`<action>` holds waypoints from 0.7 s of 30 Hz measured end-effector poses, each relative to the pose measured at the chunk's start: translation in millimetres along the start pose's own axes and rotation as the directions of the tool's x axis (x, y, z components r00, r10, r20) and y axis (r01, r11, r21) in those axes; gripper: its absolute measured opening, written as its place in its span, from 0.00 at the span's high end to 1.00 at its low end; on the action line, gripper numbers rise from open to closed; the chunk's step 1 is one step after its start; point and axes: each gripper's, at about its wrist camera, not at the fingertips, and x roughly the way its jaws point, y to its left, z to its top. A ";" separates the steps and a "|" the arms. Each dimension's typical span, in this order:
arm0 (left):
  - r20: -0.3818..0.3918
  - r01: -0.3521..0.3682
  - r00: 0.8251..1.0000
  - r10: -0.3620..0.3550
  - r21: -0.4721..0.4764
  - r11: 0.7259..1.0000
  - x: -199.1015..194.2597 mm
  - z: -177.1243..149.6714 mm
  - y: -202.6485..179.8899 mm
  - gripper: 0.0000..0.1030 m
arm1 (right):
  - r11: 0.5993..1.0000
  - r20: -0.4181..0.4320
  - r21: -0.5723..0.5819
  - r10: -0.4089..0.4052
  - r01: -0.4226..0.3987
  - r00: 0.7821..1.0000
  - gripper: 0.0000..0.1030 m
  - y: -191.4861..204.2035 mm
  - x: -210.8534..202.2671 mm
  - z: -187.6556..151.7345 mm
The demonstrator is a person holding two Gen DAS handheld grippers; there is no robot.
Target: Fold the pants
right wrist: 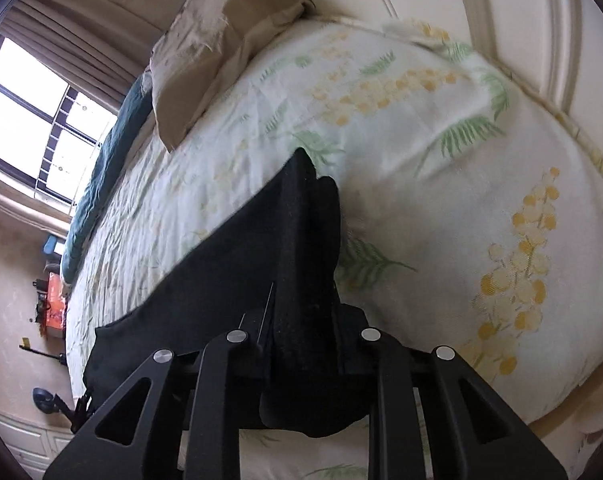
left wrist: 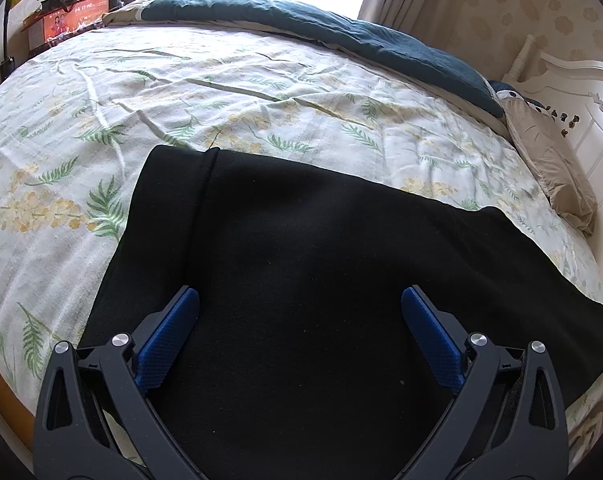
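Black pants lie spread on the floral bed cover, running from lower left to right. My left gripper is open, its blue pads apart, hovering just over the middle of the pants and holding nothing. In the right wrist view my right gripper is shut on a bunched end of the pants, which stands up between the fingers and hides the pads. The rest of the pants trails off to the left across the floral cover.
A dark teal quilt lies along the far side by the window. A tan pillow rests at the white headboard; the pillow also shows in the right view. An orange box stands beyond the bed's far left corner.
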 end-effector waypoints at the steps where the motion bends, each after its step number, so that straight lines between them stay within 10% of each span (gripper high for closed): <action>1: 0.000 0.005 1.000 -0.005 -0.002 1.000 -0.3 0.3 0.8 0.02 | 1.000 0.016 -0.004 0.009 -0.009 1.000 0.79 6.2 -6.0 0.1; 21: 0.005 0.040 0.999 -0.040 -0.009 0.999 -3.7 -0.8 1.4 0.02 | 0.918 0.024 -0.329 0.242 -0.221 0.970 0.80 223.5 -25.0 -58.4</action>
